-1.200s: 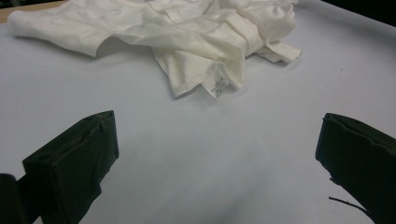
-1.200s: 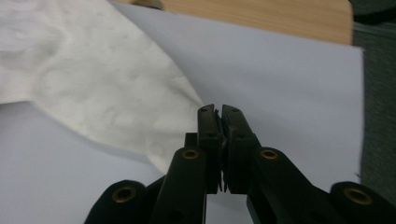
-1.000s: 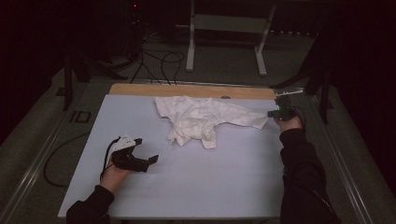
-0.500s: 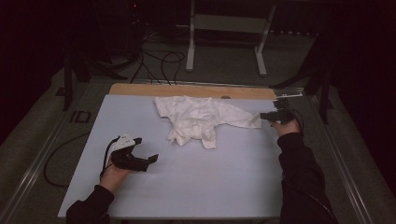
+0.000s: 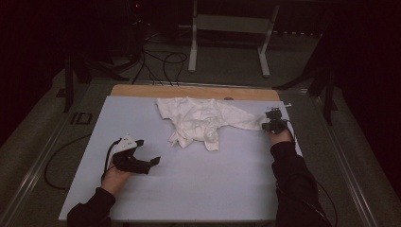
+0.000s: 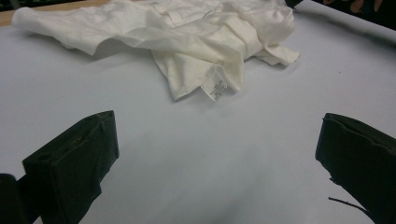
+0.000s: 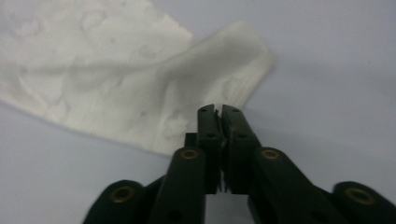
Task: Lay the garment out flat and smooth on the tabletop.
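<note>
Right gripper [image 5: 273,124] has dropped, jaws just closed, seemingly pinching shirt [image 5: 204,120]; left gripper [image 5: 142,161] gapes.

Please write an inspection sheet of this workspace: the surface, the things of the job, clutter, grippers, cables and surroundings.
Surface: pale mat on the table, with a wooden strip at the far edge.
Job's things: white garment, crumpled, lying on the far half of the mat; its label faces the left gripper.
Clutter: nothing seen.
Grippers: left gripper rests on the mat, jaws wide apart, nothing between them, apart from the garment. Right gripper has just closed; its jaws are pinched on the edge of the garment's sleeve.
Cables: black cables loop on the floor beyond the table; another cable lies left of it.
Surroundings: dark room; a metal stand behind the table.
</note>
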Available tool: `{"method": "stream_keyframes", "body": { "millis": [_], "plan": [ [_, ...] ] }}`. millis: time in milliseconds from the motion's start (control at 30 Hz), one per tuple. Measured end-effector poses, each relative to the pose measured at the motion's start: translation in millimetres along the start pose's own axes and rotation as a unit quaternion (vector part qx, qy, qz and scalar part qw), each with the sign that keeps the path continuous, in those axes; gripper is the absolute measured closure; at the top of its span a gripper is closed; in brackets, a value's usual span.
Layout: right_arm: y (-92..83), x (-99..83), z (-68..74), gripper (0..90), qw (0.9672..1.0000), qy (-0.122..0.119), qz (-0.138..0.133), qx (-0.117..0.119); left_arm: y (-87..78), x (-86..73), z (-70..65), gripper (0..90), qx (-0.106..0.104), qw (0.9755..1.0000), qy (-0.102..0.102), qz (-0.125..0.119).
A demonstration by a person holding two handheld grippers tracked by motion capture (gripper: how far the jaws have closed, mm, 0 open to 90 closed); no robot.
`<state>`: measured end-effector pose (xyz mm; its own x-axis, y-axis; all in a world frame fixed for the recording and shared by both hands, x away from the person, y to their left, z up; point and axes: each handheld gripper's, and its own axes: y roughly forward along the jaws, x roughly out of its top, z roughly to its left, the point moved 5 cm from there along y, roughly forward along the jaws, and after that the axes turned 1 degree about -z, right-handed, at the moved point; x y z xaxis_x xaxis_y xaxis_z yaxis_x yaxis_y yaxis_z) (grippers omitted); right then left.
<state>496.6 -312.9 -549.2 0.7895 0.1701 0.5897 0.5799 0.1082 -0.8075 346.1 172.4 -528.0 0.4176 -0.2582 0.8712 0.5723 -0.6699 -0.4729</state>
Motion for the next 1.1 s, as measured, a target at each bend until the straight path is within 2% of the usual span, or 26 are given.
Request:
{"method": "stream_keyframes", "body": {
  "millis": [33, 200, 233, 333, 367, 467, 500, 533, 567, 600, 633, 700, 767, 900, 933, 1000, 1033, 1067, 1100],
  "plan": [
    [-3.6, -3.4, 2.2, 88.7, 1.0, 0.007, -0.002, -0.001, -0.6, 0.2, -0.5, 0.2, 0.0, 1.0, 0.002, 0.0],
    [-11.0, -14.4, 4.2, 88.7, 0.9999, 0.012, -0.006, -0.002, -1.6, 1.0, -1.0, 0.1, 0.0, 1.0, 0.0, -0.002],
    [-15.4, -20.6, 3.8, 88.7, 0.9997, 0.022, -0.01, 0.003, -1.9, 1.5, -1.0, 0.1, 0.002, 1.0, 0.002, -0.003],
    [-19.0, -26.8, 3.7, 88.7, 0.9994, 0.031, -0.015, 0.009, -2.7, 2.9, -1.3, 0.1, 0.002, 1.0, 0.003, -0.006],
    [-22.8, -32.4, 3.1, 88.5, 0.9987, 0.043, -0.024, 0.011, -3.4, 3.4, -1.2, 0.2, 0.004, 1.0, 0.002, -0.009],
    [-24.1, -36.6, 4.6, 87.4, 0.9985, 0.046, -0.026, 0.015, -3.3, 4.0, -1.1, 0.1, 0.004, 0.9999, 0.003, -0.009],
    [-26.6, -38.3, 5.7, 76.7, 0.9981, 0.051, -0.028, 0.021, -3.4, 4.5, -0.9, 0.1, 0.004, 0.9999, 0.003, -0.009],
    [-26.6, -38.3, 5.7, 76.7, 0.9981, 0.051, -0.028, 0.021, -3.4, 4.5, -0.9, 0.1, 0.004, 0.9999, 0.003, -0.009],
    [-29.4, -38.8, 7.2, 69.5, 0.998, 0.048, -0.034, 0.022, -3.4, 4.9, -1.3, 0.1, 0.004, 0.9999, 0.003, -0.011],
    [-29.4, -38.8, 7.2, 69.5, 0.998, 0.048, -0.034, 0.022, -3.5, 5.1, -1.5, 0.1, 0.004, 0.9999, 0.004, -0.01],
    [-33.2, -38.7, 9.7, 57.5, 0.9978, 0.044, -0.039, 0.03, -3.6, 6.3, -1.5, 0.2, 0.004, 0.9999, 0.004, -0.011],
    [-35.2, -38.6, 11.3, 55.2, 0.9978, 0.04, -0.041, 0.032, -4.2, 7.1, -1.0, 0.2, 0.005, 0.9999, 0.005, -0.012],
    [-43.2, -39.5, 18.0, 43.3, 0.9968, 0.031, -0.05, 0.054, -5.5, 9.5, -0.2, 0.1, 0.01, 0.9998, 0.008, -0.016],
    [-56.4, -41.3, 30.0, 30.8, 0.9949, 0.011, -0.066, 0.076, -7.9, 16.5, 1.9, 0.2, 0.013, 0.9996, 0.015, -0.02],
    [-56.4, -41.3, 30.0, 30.8, 0.9949, 0.011, -0.066, 0.076, -7.9, 16.5, 1.9, 0.2, 0.013, 0.9996, 0.015, -0.02],
    [-66.0, -42.2, 39.1, 24.0, 0.9919, 0.002, -0.077, 0.101, -8.5, 23.2, 3.4, 0.2, 0.015, 0.9993, 0.022, -0.026],
    [-74.4, -43.3, 47.1, 16.2, 0.9878, -0.002, -0.086, 0.13, -8.3, 25.8, 4.2, 0.2, 0.018, 0.9991, 0.026, -0.028],
    [-74.4, -43.3, 47.1, 16.2, 0.9878, -0.002, -0.086, 0.13, -7.9, 28.1, 5.3, 0.2, 0.019, 0.9991, 0.026, -0.027],
    [-78.2, -44.0, 51.0, 13.9, 0.9855, -0.006, -0.091, 0.143, -7.5, 30.3, 6.3, 0.2, 0.019, 0.9992, 0.025, -0.026]
  ]
}}
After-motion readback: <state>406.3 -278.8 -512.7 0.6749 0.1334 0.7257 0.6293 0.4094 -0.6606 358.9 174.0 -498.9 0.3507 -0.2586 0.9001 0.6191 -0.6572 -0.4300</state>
